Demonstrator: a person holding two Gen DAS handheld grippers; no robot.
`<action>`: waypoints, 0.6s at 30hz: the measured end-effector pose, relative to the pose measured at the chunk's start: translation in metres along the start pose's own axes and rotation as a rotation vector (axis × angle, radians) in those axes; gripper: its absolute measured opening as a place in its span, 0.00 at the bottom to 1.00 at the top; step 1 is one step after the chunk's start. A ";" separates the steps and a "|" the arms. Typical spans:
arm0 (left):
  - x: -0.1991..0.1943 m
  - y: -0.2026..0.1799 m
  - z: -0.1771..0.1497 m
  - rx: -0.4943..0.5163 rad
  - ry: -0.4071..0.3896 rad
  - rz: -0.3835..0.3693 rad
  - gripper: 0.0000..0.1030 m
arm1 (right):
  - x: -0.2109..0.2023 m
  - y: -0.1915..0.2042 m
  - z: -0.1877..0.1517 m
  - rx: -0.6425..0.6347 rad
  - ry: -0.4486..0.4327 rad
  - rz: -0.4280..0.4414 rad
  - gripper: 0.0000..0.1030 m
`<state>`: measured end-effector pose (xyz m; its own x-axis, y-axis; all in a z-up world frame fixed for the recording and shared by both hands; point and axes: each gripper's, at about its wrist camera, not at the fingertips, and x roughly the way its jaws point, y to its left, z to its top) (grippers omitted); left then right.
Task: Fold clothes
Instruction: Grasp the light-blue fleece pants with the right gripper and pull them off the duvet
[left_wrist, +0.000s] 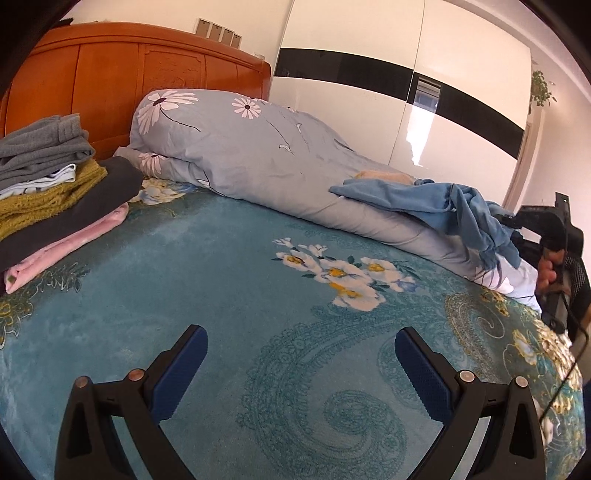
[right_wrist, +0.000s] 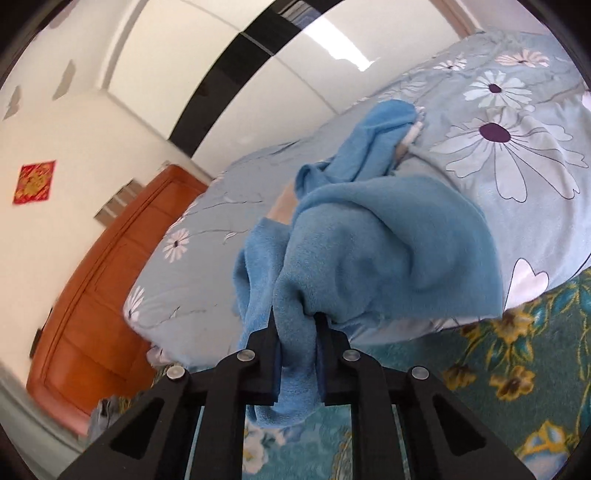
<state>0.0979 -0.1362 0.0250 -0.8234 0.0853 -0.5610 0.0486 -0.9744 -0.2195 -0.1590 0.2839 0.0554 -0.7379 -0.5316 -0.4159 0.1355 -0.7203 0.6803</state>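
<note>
A crumpled blue fleece garment (right_wrist: 373, 236) lies over the rolled grey floral quilt (right_wrist: 517, 155). My right gripper (right_wrist: 297, 332) is shut on a bunched fold of the blue garment, which hangs down between the pads. In the left wrist view the same garment (left_wrist: 436, 201) drapes over the quilt (left_wrist: 258, 147) at the right, with the right gripper (left_wrist: 517, 221) at its end. My left gripper (left_wrist: 301, 343) is open and empty, low over the teal floral bedspread (left_wrist: 221, 258).
A stack of folded clothes (left_wrist: 48, 188) sits at the left by the orange wooden headboard (left_wrist: 110, 74). A white wardrobe with a black stripe (left_wrist: 406, 92) stands behind the bed. A black cable (left_wrist: 569, 373) hangs at the right.
</note>
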 end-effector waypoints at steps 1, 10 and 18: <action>-0.004 -0.001 0.000 -0.004 -0.001 -0.004 1.00 | -0.010 0.007 -0.012 -0.030 0.017 0.033 0.14; -0.040 -0.006 -0.001 -0.011 -0.019 -0.011 1.00 | -0.066 0.068 -0.140 -0.254 0.231 0.212 0.14; -0.059 0.010 -0.007 -0.034 -0.008 0.013 1.00 | -0.121 0.102 -0.225 -0.445 0.373 0.325 0.14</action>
<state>0.1504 -0.1494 0.0504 -0.8269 0.0715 -0.5579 0.0780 -0.9677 -0.2395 0.0930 0.1743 0.0397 -0.3456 -0.8138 -0.4672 0.6318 -0.5699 0.5254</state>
